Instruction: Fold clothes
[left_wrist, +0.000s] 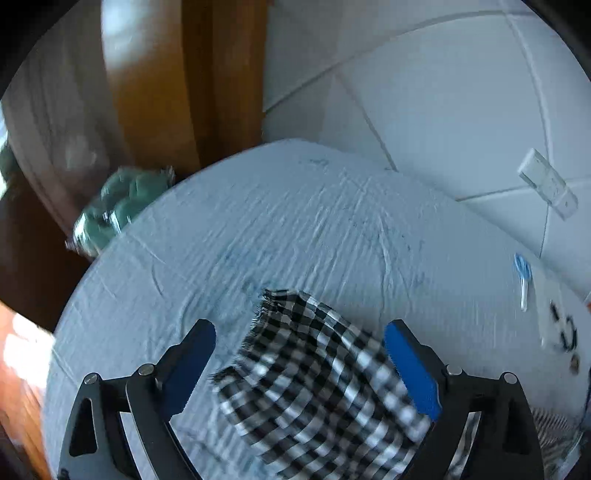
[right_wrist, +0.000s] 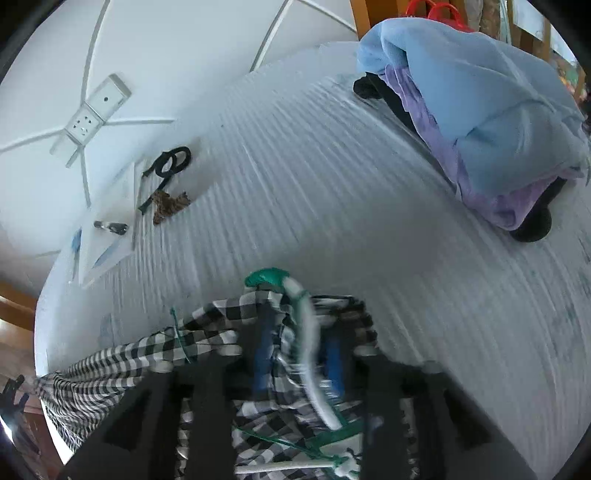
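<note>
Angling down, left gripper (left_wrist: 299, 354) gapes over checkered cloth (left_wrist: 317, 380).

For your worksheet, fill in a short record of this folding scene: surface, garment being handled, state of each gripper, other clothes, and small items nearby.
Surface: table under a white ribbed cover
Garment: black-and-white checked cloth, fringed edge, lying on the cover
Left gripper: open, cloth between the fingers, pads clear of it
Right gripper: partly open, checked cloth and a green-and-white cord between the fingers; grip unclear from blur
Other clothes: pile of light blue and purple garments
Small items: black cord, wall socket
</note>
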